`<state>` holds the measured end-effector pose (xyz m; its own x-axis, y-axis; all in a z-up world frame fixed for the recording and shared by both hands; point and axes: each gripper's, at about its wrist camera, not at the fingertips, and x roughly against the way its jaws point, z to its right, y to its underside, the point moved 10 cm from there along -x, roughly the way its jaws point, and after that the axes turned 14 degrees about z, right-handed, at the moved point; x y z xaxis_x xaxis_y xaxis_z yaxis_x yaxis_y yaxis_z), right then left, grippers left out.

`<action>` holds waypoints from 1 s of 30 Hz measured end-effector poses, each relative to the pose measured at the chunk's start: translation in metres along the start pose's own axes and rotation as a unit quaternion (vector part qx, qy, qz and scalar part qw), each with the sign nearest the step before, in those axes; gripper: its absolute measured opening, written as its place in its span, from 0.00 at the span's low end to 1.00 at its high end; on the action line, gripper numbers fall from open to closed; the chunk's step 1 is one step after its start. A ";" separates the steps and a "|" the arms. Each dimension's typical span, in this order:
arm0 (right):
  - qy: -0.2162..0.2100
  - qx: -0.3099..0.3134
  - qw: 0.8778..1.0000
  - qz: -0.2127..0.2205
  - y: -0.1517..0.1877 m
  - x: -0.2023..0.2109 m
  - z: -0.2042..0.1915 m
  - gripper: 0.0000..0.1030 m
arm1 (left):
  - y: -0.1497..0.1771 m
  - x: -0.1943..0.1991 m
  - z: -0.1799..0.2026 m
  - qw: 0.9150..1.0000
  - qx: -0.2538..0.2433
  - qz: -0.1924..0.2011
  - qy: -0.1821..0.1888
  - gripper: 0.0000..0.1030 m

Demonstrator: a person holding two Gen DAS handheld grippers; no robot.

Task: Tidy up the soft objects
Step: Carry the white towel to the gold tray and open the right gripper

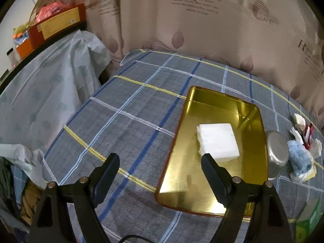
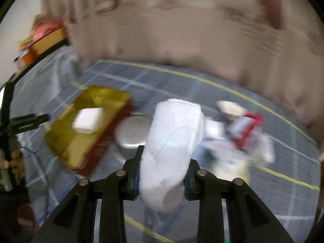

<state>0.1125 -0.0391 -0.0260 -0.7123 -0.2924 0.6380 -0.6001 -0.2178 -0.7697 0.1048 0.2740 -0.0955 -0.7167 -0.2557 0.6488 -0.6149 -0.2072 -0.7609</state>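
Note:
A gold tin tray (image 1: 212, 198) with red outer walls lies on the checked tablecloth, and a white foam block (image 1: 217, 141) rests inside it. My left gripper (image 1: 161, 159) hangs open above the tray's near left corner, nothing between its fingers. To the tray's right stand a metal bowl (image 1: 276, 151), a blue cloth (image 1: 299, 160) and a red-and-white soft piece (image 1: 307, 135). In the blurred right wrist view, my right gripper (image 2: 165, 162) is shut on a white fluffy roll (image 2: 174, 133), held above the bowl (image 2: 131, 133). The tray (image 2: 66, 141) is to its left.
A green box (image 1: 309, 216) sits at the table's near right corner. A cloth-covered piece of furniture (image 1: 50, 93) stands beyond the table's left edge, with a red box (image 1: 56, 22) on top. A printed curtain (image 1: 202, 30) backs the table.

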 end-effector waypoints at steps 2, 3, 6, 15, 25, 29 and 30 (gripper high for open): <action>-0.027 0.014 0.999 -0.009 0.004 -0.013 -0.033 0.28 | -0.003 0.001 -0.006 1.000 -0.002 0.005 -0.008 0.82; -0.041 0.021 0.999 -0.014 0.005 -0.021 -0.049 0.28 | -0.003 0.002 -0.008 1.000 -0.001 0.006 -0.011 0.82; -0.071 0.041 0.996 -0.028 0.011 -0.041 -0.091 0.28 | -0.007 0.004 -0.015 1.000 0.007 0.010 -0.012 0.82; -0.114 0.060 0.989 -0.066 0.025 -0.087 -0.160 0.28 | -0.008 0.003 -0.033 0.999 0.043 0.002 -0.012 0.82; -0.116 0.054 0.987 -0.095 0.036 -0.123 -0.184 0.35 | -0.006 0.000 -0.034 0.999 0.047 -0.004 -0.006 0.82; -0.110 0.051 0.989 -0.087 0.030 -0.131 -0.185 0.45 | -0.005 -0.001 -0.031 0.999 0.046 -0.008 -0.005 0.82; -0.111 0.049 0.989 -0.085 0.028 -0.131 -0.184 0.49 | -0.006 -0.001 -0.031 0.999 0.047 -0.007 -0.005 0.82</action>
<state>0.1219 0.1645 -0.1278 -0.5007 -0.4383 0.7465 -0.6581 -0.3675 -0.6572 0.0988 0.3048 -0.0917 -0.7044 -0.2609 0.6601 -0.5915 -0.2983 -0.7491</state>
